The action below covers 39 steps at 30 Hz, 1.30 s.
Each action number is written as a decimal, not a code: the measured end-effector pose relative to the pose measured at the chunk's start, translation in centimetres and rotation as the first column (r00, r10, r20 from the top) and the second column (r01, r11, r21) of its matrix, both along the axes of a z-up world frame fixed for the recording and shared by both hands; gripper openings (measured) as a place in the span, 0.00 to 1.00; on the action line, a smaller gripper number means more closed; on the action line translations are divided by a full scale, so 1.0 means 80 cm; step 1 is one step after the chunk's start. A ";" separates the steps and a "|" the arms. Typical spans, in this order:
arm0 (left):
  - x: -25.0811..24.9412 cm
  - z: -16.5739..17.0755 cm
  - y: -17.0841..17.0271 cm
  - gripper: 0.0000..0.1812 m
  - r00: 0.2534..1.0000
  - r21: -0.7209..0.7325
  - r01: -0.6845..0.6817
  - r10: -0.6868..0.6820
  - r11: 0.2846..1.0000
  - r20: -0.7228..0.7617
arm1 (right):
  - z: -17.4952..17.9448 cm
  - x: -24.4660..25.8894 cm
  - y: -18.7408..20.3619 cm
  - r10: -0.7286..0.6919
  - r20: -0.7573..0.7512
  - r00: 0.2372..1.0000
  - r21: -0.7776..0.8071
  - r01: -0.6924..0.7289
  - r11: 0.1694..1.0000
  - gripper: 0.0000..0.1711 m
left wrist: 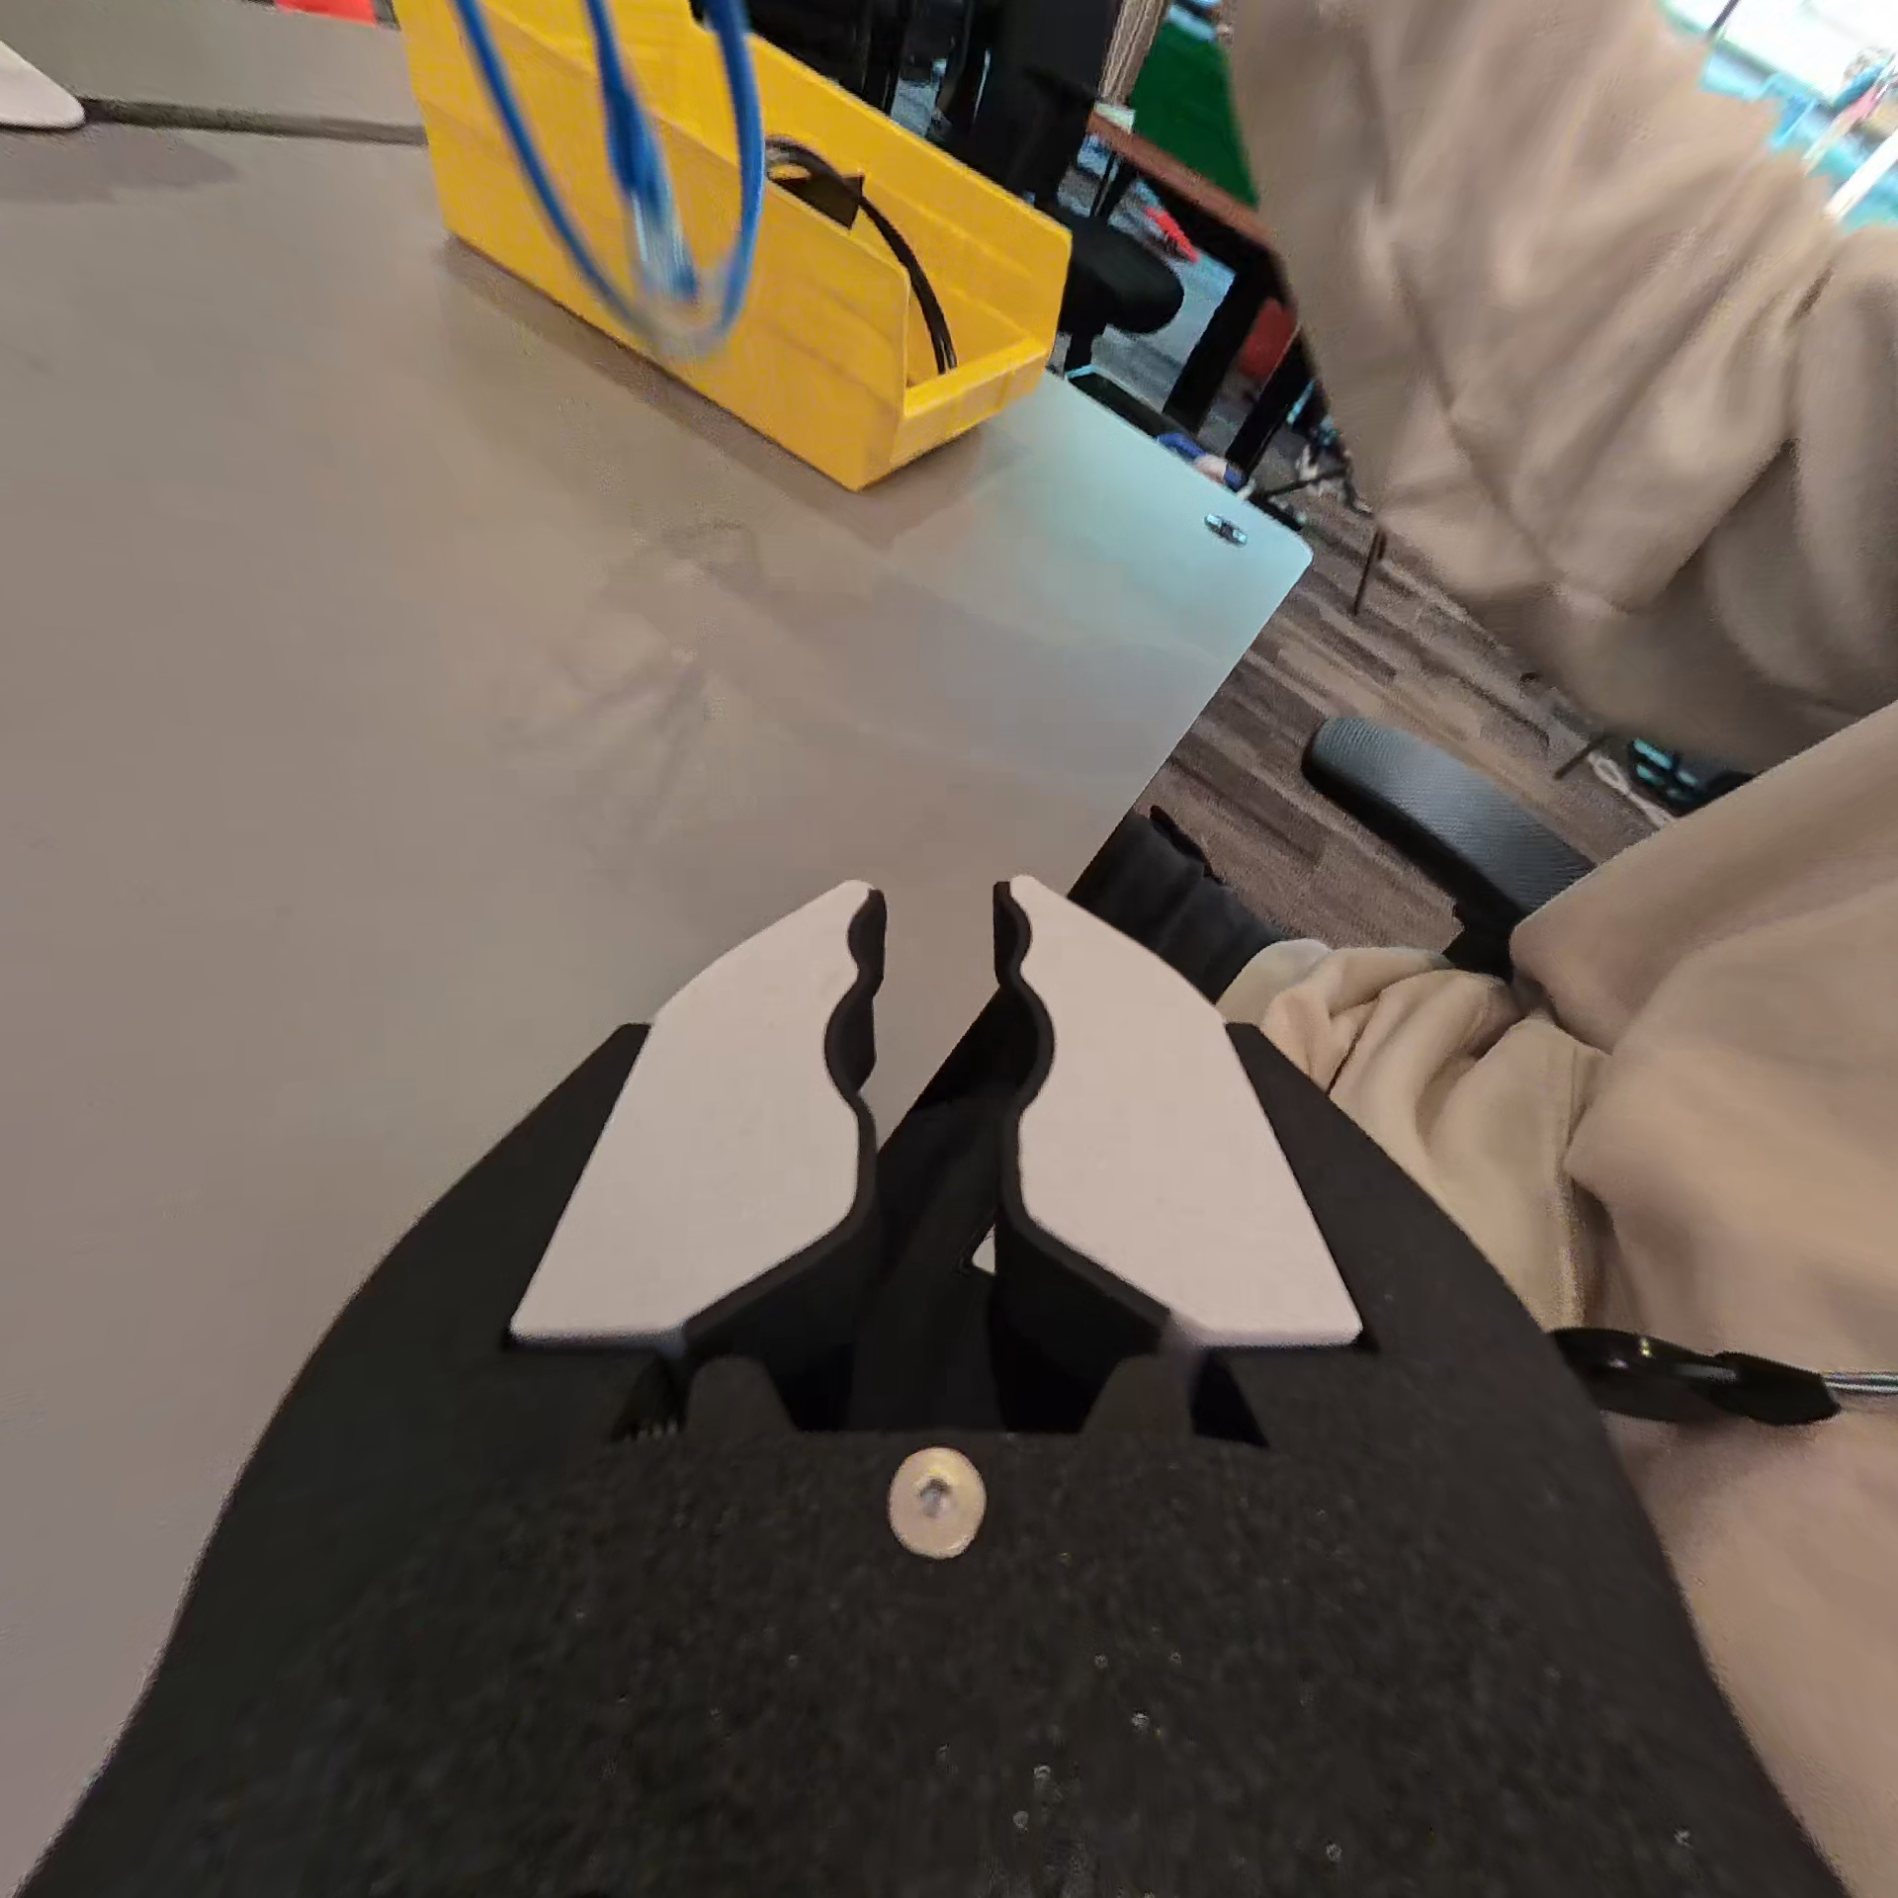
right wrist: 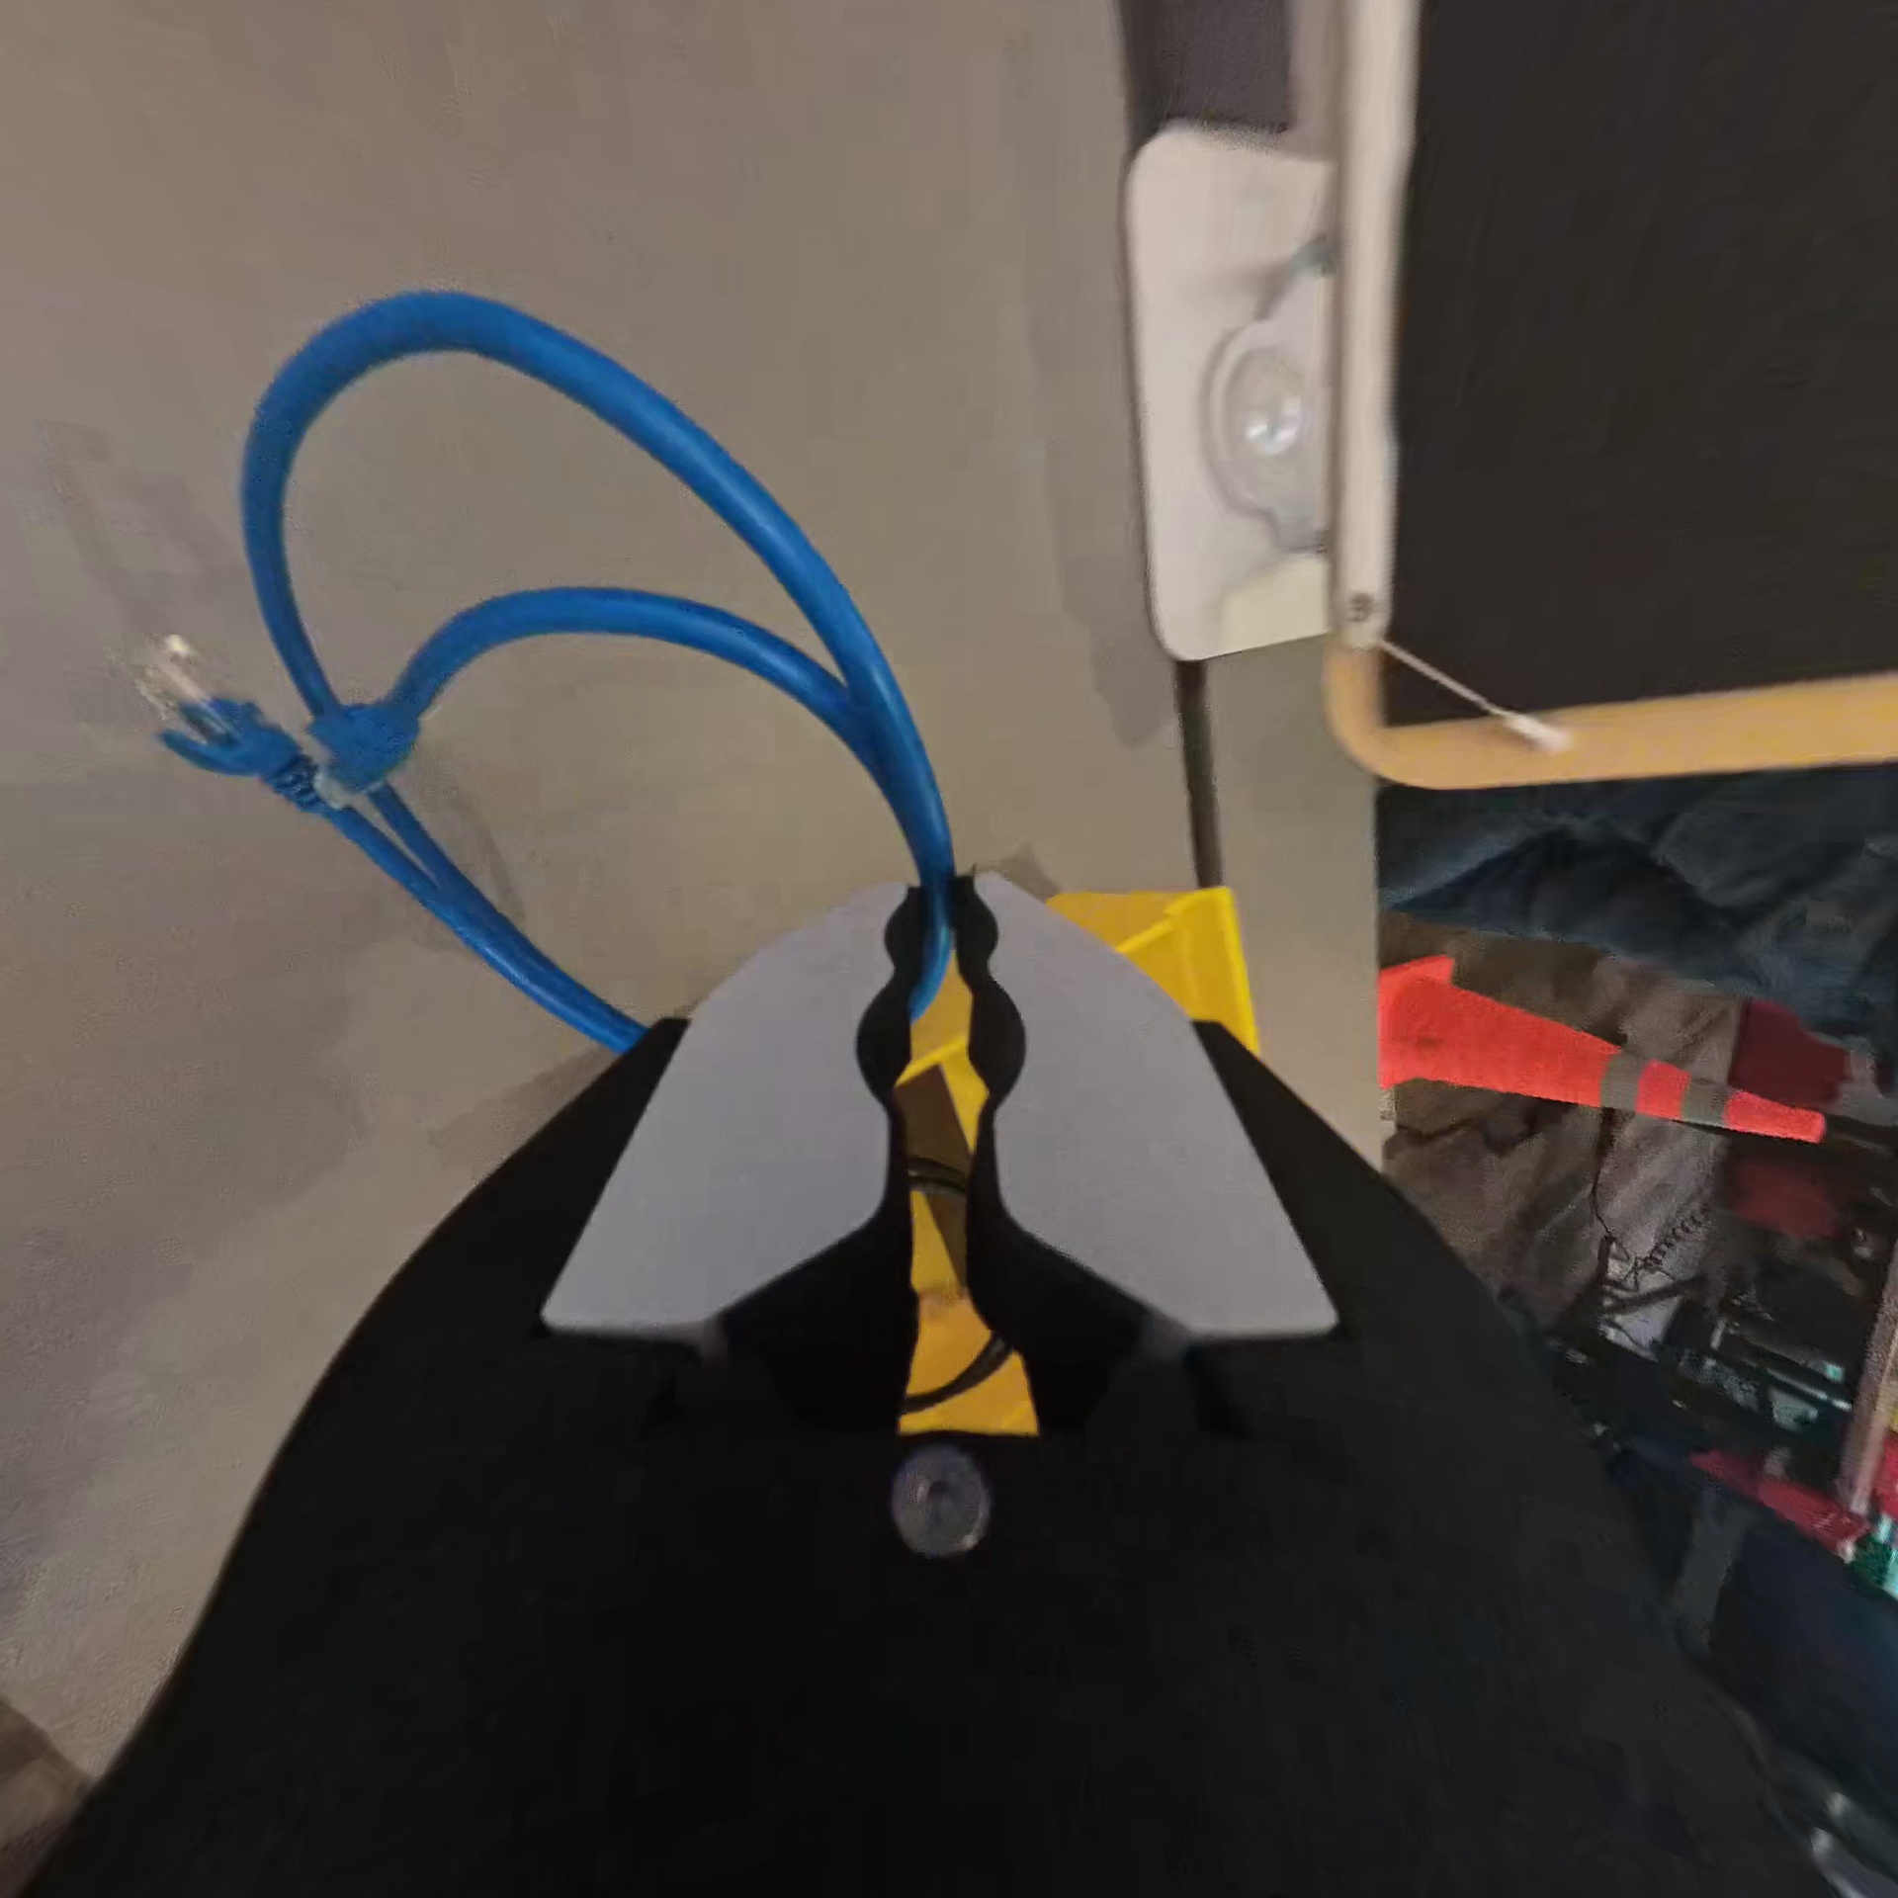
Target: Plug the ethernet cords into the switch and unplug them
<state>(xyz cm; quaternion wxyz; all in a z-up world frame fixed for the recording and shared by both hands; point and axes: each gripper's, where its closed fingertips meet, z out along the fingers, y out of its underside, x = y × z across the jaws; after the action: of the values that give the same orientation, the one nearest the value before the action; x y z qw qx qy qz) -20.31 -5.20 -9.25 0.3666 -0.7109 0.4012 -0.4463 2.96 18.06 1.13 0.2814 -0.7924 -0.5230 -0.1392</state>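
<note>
My left hand-held gripper (left wrist: 933, 904) hangs low over the grey desk (left wrist: 411, 719) near its edge, fingers a little apart and holding nothing; my beige sleeve (left wrist: 1541, 1130) lies just beside it; my right hand-held gripper (right wrist: 940, 894) is clamped on the blue cord (right wrist: 575, 370) at its tips, the loops hanging above the desk with a clear plug (right wrist: 169, 668) dangling free; under it sits a yellow bin (left wrist: 822, 339) near the desk's far corner, a black cable (left wrist: 914, 277) inside; past the desk edge, striped carpet (left wrist: 1325, 657), a black chair (left wrist: 1438, 811); farther off, an orange cone (right wrist: 1541, 1058) and clutter.
</note>
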 end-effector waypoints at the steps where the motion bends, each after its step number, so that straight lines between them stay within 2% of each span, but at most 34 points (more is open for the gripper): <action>1: 0.003 -0.003 0.000 0.11 1.000 0.001 0.006 -0.006 1.000 -0.012 | 0.035 0.013 -0.003 -0.038 -0.048 0.998 0.061 0.041 0.997 0.04; 4: 0.014 -0.006 -0.004 0.11 0.999 -0.008 0.048 -0.048 0.999 -0.010 | 0.117 0.085 -0.009 -0.196 -0.146 0.970 0.239 0.227 0.944 0.03; 7: 0.020 -0.010 -0.005 0.11 0.997 -0.006 0.072 -0.072 0.997 -0.030 | 0.131 0.180 -0.019 -0.393 -0.179 0.902 0.303 0.430 0.850 0.03; 9: 0.025 -0.007 -0.007 0.11 0.996 -0.008 0.090 -0.090 0.996 -0.016 | 0.100 0.232 -0.023 -0.498 -0.213 0.840 0.269 0.541 0.797 0.03; 11: 0.030 -0.007 -0.010 0.11 0.993 -0.024 0.114 -0.114 0.993 -0.007 | 0.043 0.265 -0.027 -0.559 -0.211 0.802 0.208 0.596 0.776 0.03; 14: 0.033 -0.013 -0.009 0.11 0.992 -0.022 0.125 -0.125 0.992 -0.025 | -0.059 0.282 -0.040 -0.595 -0.135 0.792 0.073 0.607 0.791 0.03; 17: 0.036 -0.016 -0.008 0.11 0.991 -0.028 0.129 -0.130 0.991 -0.027 | -0.128 0.289 -0.059 -0.616 -0.033 0.787 -0.041 0.614 0.788 0.04; 24: 0.035 -0.024 -0.008 0.11 0.990 -0.030 0.125 -0.126 0.992 -0.059 | -0.192 0.319 -0.046 -0.626 0.170 0.761 -0.028 0.639 0.769 0.07; 28: 0.028 -0.026 -0.005 0.11 0.992 0.000 0.094 -0.094 0.996 -0.085 | -0.187 0.324 -0.052 -0.643 0.187 0.743 0.006 0.654 0.757 0.17; 31: 0.019 -0.021 0.000 0.13 0.996 0.010 0.054 -0.053 0.999 -0.074 | -0.154 0.320 -0.072 -0.678 0.126 0.724 0.075 0.675 0.734 0.24; 33: 0.007 -0.017 0.010 0.14 0.996 0.050 0.004 0.001 0.999 -0.085 | -0.118 0.310 -0.091 -0.693 0.022 0.720 0.154 0.683 0.714 0.23; 35: -0.014 -0.008 0.028 0.13 0.991 0.135 -0.079 0.092 0.988 -0.096 | -0.083 0.292 -0.114 -0.685 -0.151 0.713 0.224 0.700 0.678 0.22; 37: -0.040 0.009 0.049 0.14 0.975 0.231 -0.185 0.207 0.955 -0.074 | -0.053 0.266 -0.136 -0.611 -0.367 0.702 0.280 0.709 0.647 0.22; 38: -0.054 0.017 0.059 0.14 0.962 0.276 -0.239 0.265 0.931 -0.062 | -0.043 0.248 -0.144 -0.543 -0.456 0.705 0.297 0.696 0.653 0.21; 39: -0.069 0.024 0.069 0.15 0.945 0.318 -0.290 0.322 0.903 -0.054 | -0.040 0.228 -0.151 -0.486 -0.511 0.709 0.292 0.674 0.678 0.25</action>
<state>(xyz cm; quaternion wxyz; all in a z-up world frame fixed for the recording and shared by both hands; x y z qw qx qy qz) -25.87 0.29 -7.32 0.5163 -0.7221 0.3674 -0.2775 21.23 5.98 -2.07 0.4980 -0.8394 -0.1213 -0.1806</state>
